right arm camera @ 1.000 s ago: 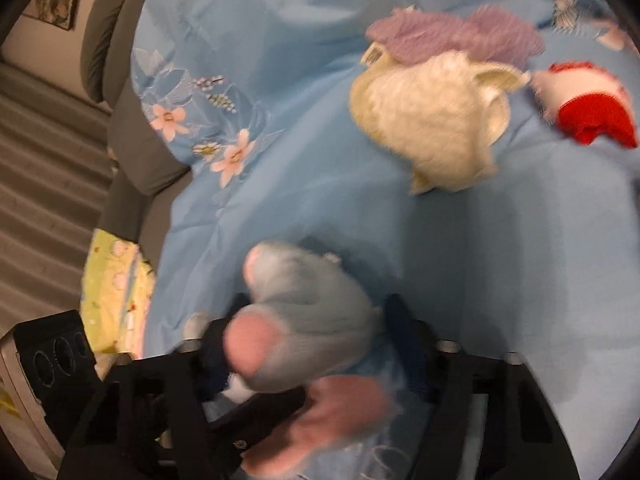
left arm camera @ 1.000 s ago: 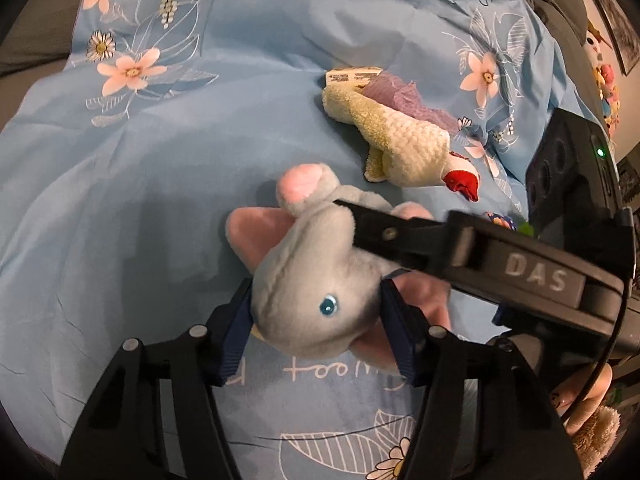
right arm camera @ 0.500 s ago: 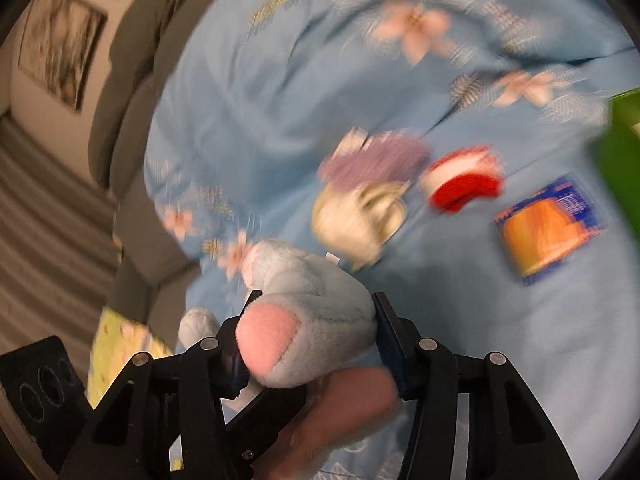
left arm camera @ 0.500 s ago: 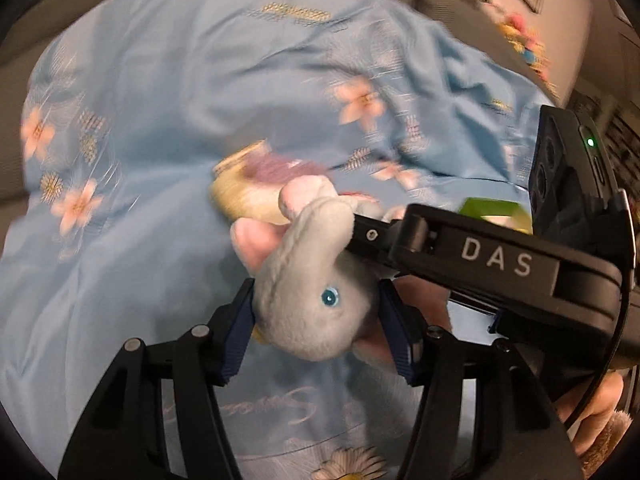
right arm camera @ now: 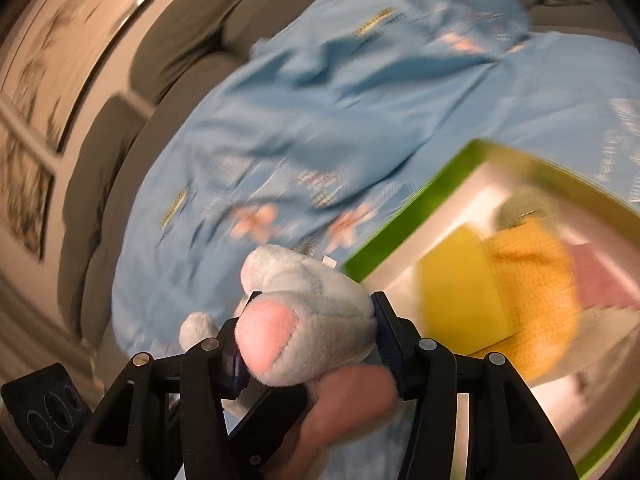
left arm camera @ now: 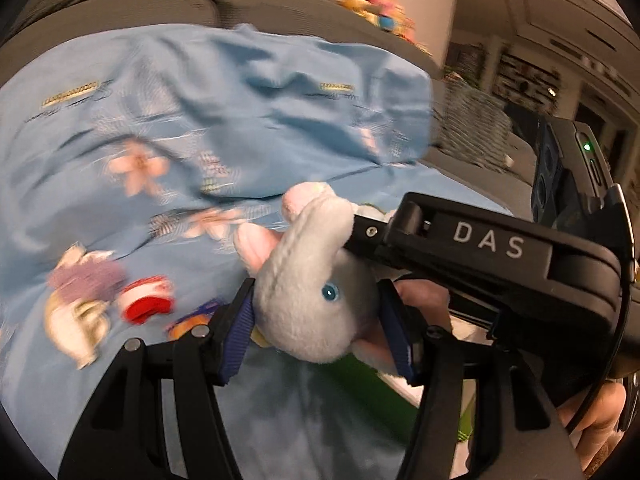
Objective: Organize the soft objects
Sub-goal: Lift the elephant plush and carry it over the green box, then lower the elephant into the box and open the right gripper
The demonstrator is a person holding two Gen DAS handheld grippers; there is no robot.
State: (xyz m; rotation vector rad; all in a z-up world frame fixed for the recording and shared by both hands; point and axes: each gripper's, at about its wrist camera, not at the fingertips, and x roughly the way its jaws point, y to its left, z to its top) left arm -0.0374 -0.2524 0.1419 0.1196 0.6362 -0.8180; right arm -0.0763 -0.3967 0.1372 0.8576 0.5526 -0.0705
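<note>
blurred: blue cloth (right arm camera: 320, 120) | cut off: green box (right arm camera: 400, 236) | contents smeared

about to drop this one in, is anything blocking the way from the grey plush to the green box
Nothing visible blocks it. The grey plush is clamped in both grippers beside the green box's open top; soft items already lie inside.
</note>
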